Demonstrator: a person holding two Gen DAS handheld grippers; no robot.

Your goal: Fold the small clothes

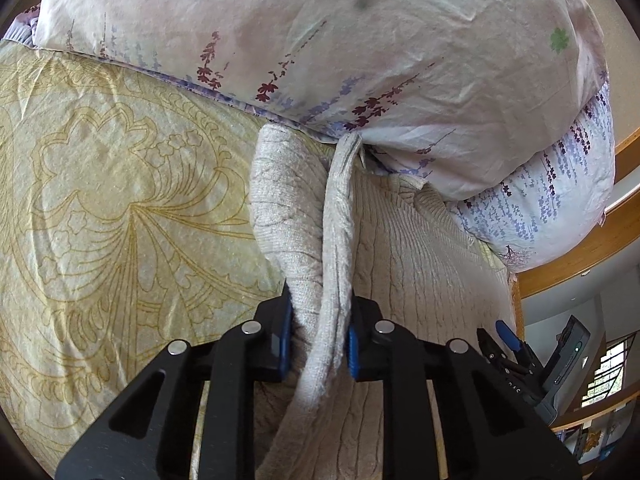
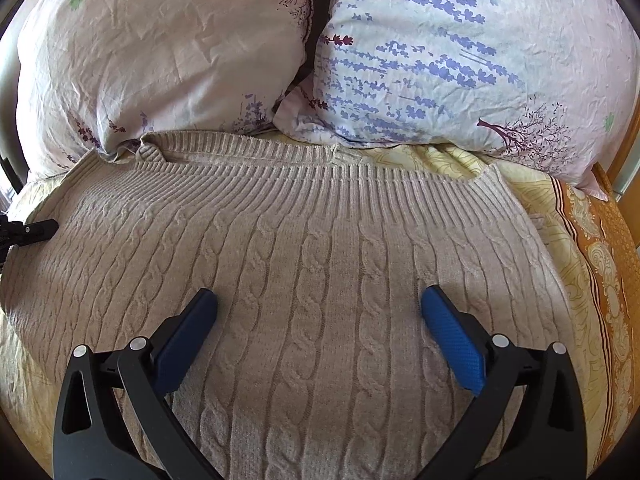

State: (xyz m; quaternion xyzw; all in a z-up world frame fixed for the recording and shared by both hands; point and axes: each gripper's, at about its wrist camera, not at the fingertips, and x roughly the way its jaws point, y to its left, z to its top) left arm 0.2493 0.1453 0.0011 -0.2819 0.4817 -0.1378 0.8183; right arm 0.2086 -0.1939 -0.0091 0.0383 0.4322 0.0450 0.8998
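Note:
A beige cable-knit sweater [image 2: 312, 264] lies flat on the bed, its ribbed band toward the pillows. My left gripper [image 1: 318, 336] is shut on a bunched sleeve or side edge of the sweater [image 1: 316, 216], lifted off the bed and stretching toward the pillows. The rest of the sweater [image 1: 416, 248] lies to its right. My right gripper [image 2: 318, 304] is open and empty, hovering low over the middle of the sweater, blue pads wide apart. The right gripper also shows at the lower right of the left wrist view [image 1: 504, 344], and the left gripper's tip at the left edge of the right wrist view [image 2: 36, 230].
Two floral pillows [image 2: 160, 48] [image 2: 460, 60] lie against the head of the bed, touching the sweater's far edge. A yellow patterned sheet [image 1: 100, 184] covers the bed, with an orange border [image 2: 600, 264] at the right. A wooden bed frame [image 1: 580, 256] runs behind.

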